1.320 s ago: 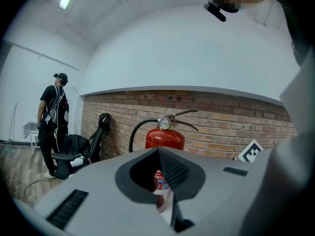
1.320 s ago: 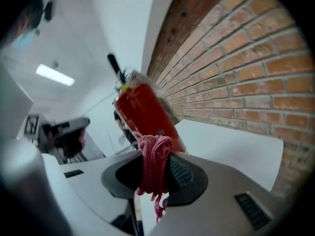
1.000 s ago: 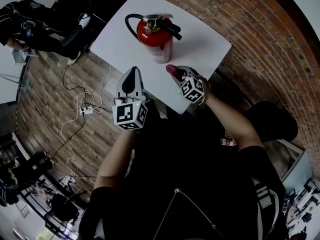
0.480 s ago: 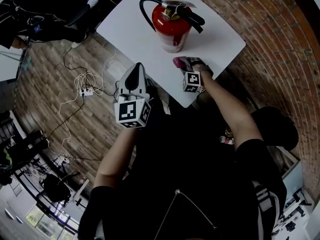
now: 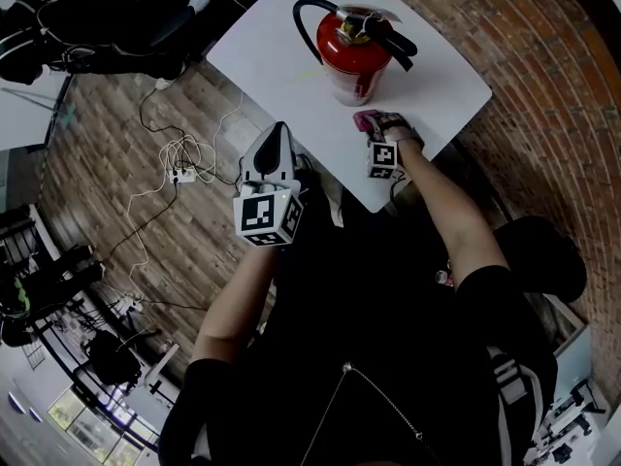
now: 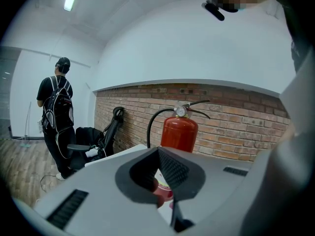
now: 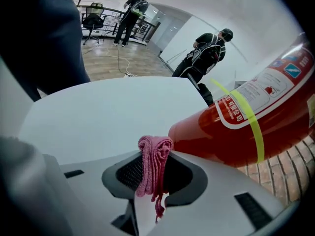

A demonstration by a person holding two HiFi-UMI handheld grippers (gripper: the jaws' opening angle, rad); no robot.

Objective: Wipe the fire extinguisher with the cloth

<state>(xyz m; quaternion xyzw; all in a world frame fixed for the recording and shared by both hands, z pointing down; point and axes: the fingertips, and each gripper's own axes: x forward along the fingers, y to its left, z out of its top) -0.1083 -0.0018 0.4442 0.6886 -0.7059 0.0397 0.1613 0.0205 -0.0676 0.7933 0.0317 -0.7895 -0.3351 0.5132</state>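
Observation:
A red fire extinguisher with a black hose and handle stands upright on the white table; it fills the right of the right gripper view and stands behind the jaws in the left gripper view. My right gripper is shut on a folded pink cloth, whose tip sits just below the extinguisher's base, close to its red body. My left gripper hovers off the table's near-left edge, jaws closed with nothing between them.
A brick wall runs behind the table. Cables and a power strip lie on the wood floor at left. People with backpacks stand near chairs farther off.
The right gripper with the cloth has moved up closer to the extinguisher's base. The left gripper has barely shifted relative to the table edge; the head view has drifted.

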